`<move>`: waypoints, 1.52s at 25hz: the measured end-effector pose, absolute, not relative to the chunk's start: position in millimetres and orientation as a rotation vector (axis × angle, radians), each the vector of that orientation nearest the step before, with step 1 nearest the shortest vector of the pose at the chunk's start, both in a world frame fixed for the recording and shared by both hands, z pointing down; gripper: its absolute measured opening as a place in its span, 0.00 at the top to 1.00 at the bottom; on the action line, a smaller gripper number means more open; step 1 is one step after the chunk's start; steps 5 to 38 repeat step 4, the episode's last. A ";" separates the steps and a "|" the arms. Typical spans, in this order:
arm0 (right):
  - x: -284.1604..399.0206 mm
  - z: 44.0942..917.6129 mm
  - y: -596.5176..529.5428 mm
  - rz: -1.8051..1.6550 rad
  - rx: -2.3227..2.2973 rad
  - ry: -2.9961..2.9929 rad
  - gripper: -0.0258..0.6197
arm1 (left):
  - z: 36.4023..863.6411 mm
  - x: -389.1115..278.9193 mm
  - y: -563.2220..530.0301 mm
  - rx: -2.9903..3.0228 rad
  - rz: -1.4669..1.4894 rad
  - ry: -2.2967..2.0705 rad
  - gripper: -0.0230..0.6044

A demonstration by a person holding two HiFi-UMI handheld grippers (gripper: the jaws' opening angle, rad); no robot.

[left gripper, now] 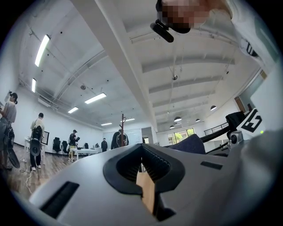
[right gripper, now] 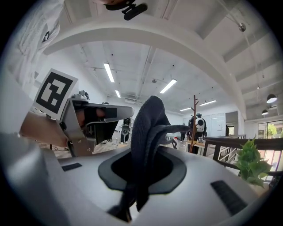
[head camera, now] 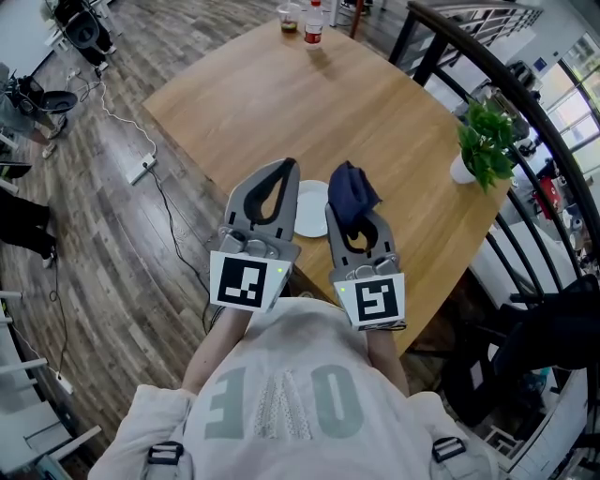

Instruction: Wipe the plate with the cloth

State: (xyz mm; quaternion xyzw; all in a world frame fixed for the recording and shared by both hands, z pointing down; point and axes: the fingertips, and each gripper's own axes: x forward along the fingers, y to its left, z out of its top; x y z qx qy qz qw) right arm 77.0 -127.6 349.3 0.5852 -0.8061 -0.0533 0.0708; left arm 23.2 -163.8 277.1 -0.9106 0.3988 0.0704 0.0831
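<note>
A small white plate (head camera: 312, 208) lies on the round wooden table (head camera: 281, 103), showing between my two grippers, its left edge hidden behind the left one. My right gripper (head camera: 353, 208) is shut on a dark blue cloth (head camera: 352, 190), which stands bunched above its jaws and hangs down between them in the right gripper view (right gripper: 148, 128). My left gripper (head camera: 282, 169) is held just left of the plate, its jaws shut with nothing between them (left gripper: 142, 165). Both grippers are held above the table's near edge, side by side.
A bottle (head camera: 313, 23) and a cup (head camera: 289, 19) stand at the table's far end. A potted plant (head camera: 483, 141) sits at its right edge beside a dark railing (head camera: 487, 66). A cable and power strip (head camera: 141, 171) lie on the floor at left. Several people stand far off.
</note>
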 end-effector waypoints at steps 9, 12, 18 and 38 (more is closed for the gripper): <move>76.4 349.8 -126.9 -0.153 1.747 -2.441 0.87 | 277.7 25.3 -164.7 -2.724 0.218 1.191 0.95; 76.4 349.8 -126.9 -0.153 1.747 -2.441 0.87 | 277.7 25.3 -164.7 -2.724 0.218 1.191 0.95; 76.4 349.8 -126.9 -0.153 1.747 -2.441 0.87 | 277.7 25.3 -164.7 -2.724 0.218 1.191 0.95; 76.4 349.8 -126.9 -0.153 1.747 -2.441 0.87 | 277.7 25.3 -164.7 -2.724 0.218 1.191 0.95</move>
